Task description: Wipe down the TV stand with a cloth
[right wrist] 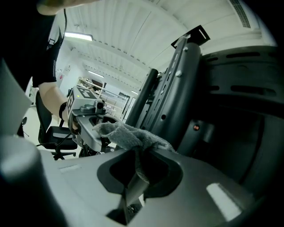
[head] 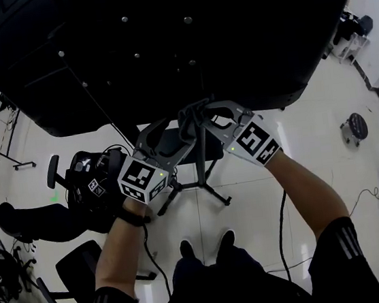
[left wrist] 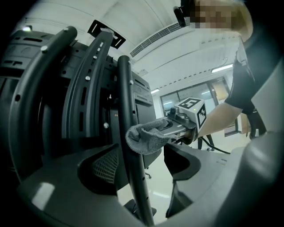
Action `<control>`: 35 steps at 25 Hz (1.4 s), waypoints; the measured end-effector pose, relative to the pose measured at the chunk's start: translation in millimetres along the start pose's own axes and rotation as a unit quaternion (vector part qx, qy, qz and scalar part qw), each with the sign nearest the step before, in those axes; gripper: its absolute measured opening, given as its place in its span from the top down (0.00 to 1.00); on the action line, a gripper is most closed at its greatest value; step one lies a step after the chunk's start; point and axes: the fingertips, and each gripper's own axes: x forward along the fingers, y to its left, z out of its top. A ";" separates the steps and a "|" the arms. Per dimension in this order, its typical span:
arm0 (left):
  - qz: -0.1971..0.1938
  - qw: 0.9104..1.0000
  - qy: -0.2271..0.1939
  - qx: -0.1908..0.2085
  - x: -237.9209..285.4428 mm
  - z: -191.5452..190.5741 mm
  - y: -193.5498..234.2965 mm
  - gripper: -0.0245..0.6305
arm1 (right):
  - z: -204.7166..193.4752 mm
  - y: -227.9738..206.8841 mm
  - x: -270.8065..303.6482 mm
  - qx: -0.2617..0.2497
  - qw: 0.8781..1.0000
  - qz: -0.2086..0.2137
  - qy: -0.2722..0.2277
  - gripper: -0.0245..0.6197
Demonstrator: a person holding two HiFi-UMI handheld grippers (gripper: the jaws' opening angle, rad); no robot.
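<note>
The black back of a big TV [head: 176, 39] fills the top of the head view, mounted on a dark stand [head: 198, 154] whose feet spread on the pale floor [head: 250, 195], just ahead of the person's shoes. Both grippers reach in together at the stand's upright, right under the TV's lower edge. The left gripper [left wrist: 146, 170] has its fingers [left wrist: 106, 166] spread, and a slim black bar of the stand rises between them; floor shows in the gap between the bar and the farther finger. Whether the nearer finger touches the bar cannot be told. The right gripper [right wrist: 140, 166] has its fingers [right wrist: 195, 188] pressed together, pinching a grey cloth [right wrist: 128, 133]. The cloth's bunched free end lies against the black bar, just above the left gripper's fingers.
</note>
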 end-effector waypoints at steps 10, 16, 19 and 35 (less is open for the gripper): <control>-0.008 0.997 0.058 -0.049 11.3 -108.4 -12.1 0.44 | -85.0 39.2 21.3 0.035 0.998 0.019 0.039 0.91; -0.013 0.993 0.091 -0.069 14.9 -173.3 -18.7 0.44 | -146.8 65.0 37.6 0.061 0.995 0.030 0.067 0.91; -0.019 0.991 0.110 -0.072 16.3 -205.6 -23.0 0.44 | -178.2 79.4 47.1 0.073 0.993 0.039 0.083 0.91; -0.036 0.976 0.179 -0.119 13.6 -380.7 -40.3 0.43 | -343.2 160.7 91.8 0.105 0.982 0.044 0.153 0.91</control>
